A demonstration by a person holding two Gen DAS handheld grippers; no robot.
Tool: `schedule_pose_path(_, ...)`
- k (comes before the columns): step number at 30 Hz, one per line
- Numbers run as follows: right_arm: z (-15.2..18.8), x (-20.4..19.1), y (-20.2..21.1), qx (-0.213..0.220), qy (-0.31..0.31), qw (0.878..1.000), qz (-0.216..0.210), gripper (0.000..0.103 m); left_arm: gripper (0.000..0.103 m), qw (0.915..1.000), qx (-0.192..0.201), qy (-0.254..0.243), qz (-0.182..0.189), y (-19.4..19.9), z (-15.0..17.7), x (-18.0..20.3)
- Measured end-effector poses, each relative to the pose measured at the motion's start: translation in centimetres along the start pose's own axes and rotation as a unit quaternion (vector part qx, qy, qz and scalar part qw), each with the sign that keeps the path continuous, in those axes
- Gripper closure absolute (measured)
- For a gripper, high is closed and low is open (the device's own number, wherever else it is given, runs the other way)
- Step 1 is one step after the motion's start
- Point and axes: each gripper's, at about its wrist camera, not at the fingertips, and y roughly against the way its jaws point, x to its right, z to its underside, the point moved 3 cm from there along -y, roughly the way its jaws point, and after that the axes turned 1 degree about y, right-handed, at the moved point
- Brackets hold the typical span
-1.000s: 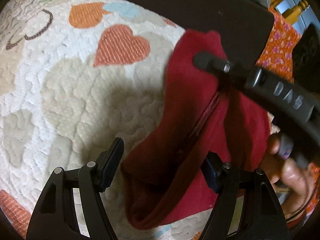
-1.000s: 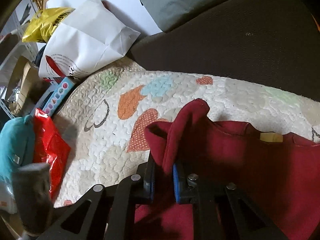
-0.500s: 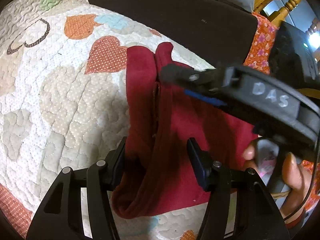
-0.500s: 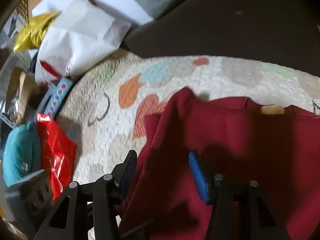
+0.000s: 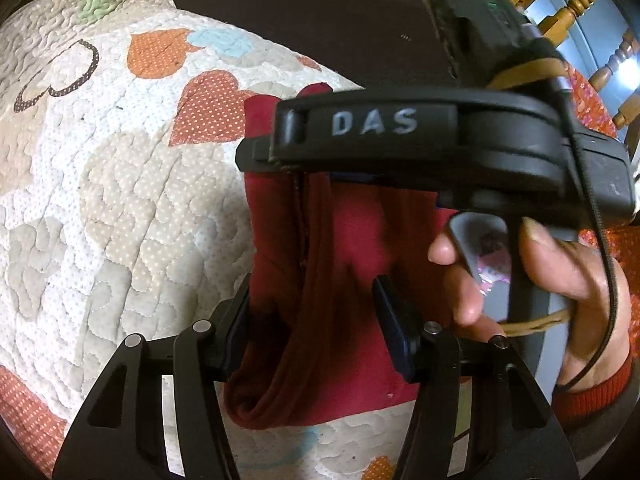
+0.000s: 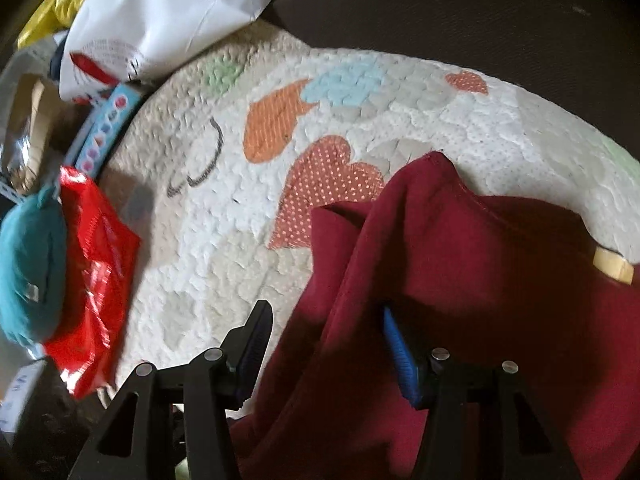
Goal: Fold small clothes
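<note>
A dark red garment (image 5: pixel 344 240) lies folded on a white quilt with coloured hearts (image 5: pixel 120 184). My left gripper (image 5: pixel 316 320) is open, its jaws on either side of the garment's folded edge. My right gripper (image 6: pixel 324 344) is open too, with red cloth (image 6: pixel 460 280) lying between its jaws; a pale label (image 6: pixel 612 268) shows on the garment. In the left wrist view the right gripper's black body marked DAS (image 5: pixel 400 140) hangs over the garment, held by a hand (image 5: pixel 560 272).
A dark cushion (image 6: pixel 480 12) lies behind the quilt. At the quilt's left edge are a white paper bag (image 6: pixel 168 8), a red plastic bag (image 6: pixel 96 260), a teal cloth (image 6: pixel 28 264) and a blue box (image 6: pixel 108 128). A wooden chair (image 5: pixel 592 12) stands at right.
My right gripper let go of the garment's raised corner and opened; the cloth dropped flat. My left gripper closed in a little around the folded edge and the right gripper moved over it.
</note>
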Motion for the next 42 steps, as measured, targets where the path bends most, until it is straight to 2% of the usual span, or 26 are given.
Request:
schedule_pose_path(5,0.2,0.7,-0.3,0.013,-0.001,1.000,-0.016,0.050,0.047,0.9999,0.002,-0.013,-0.009,-0.1,0.1,0.8)
schedule_pose_path(7,0.5,0.6,-0.1,0.025,0.014,1.000,-0.003,0.062,0.047,0.9999,0.000,-0.012,-0.008,-0.2,0.0,1.3)
schedule_pose_path(9,1.1,0.4,0.4,0.041,0.035,0.998,0.022,0.080,0.047,0.9999,0.003,-0.013,-0.003,0.2,-0.1,1.7)
schedule_pose_path(11,1.8,0.3,1.6,0.065,0.046,0.996,0.033,0.084,0.047,0.9998,0.005,-0.015,0.012,0.7,-0.3,2.1)
schedule_pose_path(14,2.7,1.1,4.6,0.107,0.030,0.994,0.013,0.086,0.047,0.9981,0.002,-0.022,0.058,1.3,-0.5,3.8)
schedule_pose_path(17,3.9,3.1,9.5,0.150,0.002,0.989,-0.012,0.087,0.047,0.9930,0.004,-0.030,0.114,2.3,-0.5,6.6)
schedule_pose_path(18,4.3,3.9,11.0,0.162,-0.004,0.987,-0.013,0.087,0.047,0.9887,0.001,-0.028,0.147,2.6,-0.4,7.9)
schedule_pose_path(21,6.3,6.6,16.1,0.198,-0.025,0.980,-0.007,0.088,0.047,0.9774,-0.012,-0.034,0.208,2.6,0.0,11.6)
schedule_pose_path(24,9.0,9.8,20.1,0.223,-0.046,0.974,0.012,0.088,0.047,0.9675,-0.030,-0.072,0.240,3.0,1.0,15.8)
schedule_pose_path(26,11.0,13.1,21.8,0.231,-0.076,0.970,0.025,0.089,0.047,0.9627,-0.037,-0.098,0.249,2.6,1.7,17.4)
schedule_pose_path(30,14.2,18.8,23.0,0.238,-0.139,0.961,0.040,0.089,0.047,0.9610,-0.052,-0.125,0.241,1.1,2.2,18.3)
schedule_pose_path(33,15.2,21.4,21.7,0.225,-0.168,0.958,0.055,0.089,0.047,0.9674,-0.056,-0.146,0.199,-0.6,2.4,18.1)
schedule_pose_path(36,15.0,21.5,20.2,0.209,-0.161,0.961,0.077,0.089,0.047,0.9708,-0.067,-0.168,0.158,-2.5,3.2,18.3)
schedule_pose_path(38,14.5,20.8,21.0,0.217,-0.139,0.961,0.095,0.089,0.047,0.9712,-0.074,-0.186,0.129,-3.7,4.0,18.3)
schedule_pose_path(40,13.7,20.5,21.4,0.231,-0.125,0.959,0.105,0.089,0.047,0.9701,-0.074,-0.203,0.111,-4.2,5.0,17.7)
schedule_pose_path(42,13.1,21.2,20.4,0.223,-0.123,0.959,0.122,0.089,0.047,0.9680,-0.069,-0.222,0.093,-4.7,5.6,17.8)
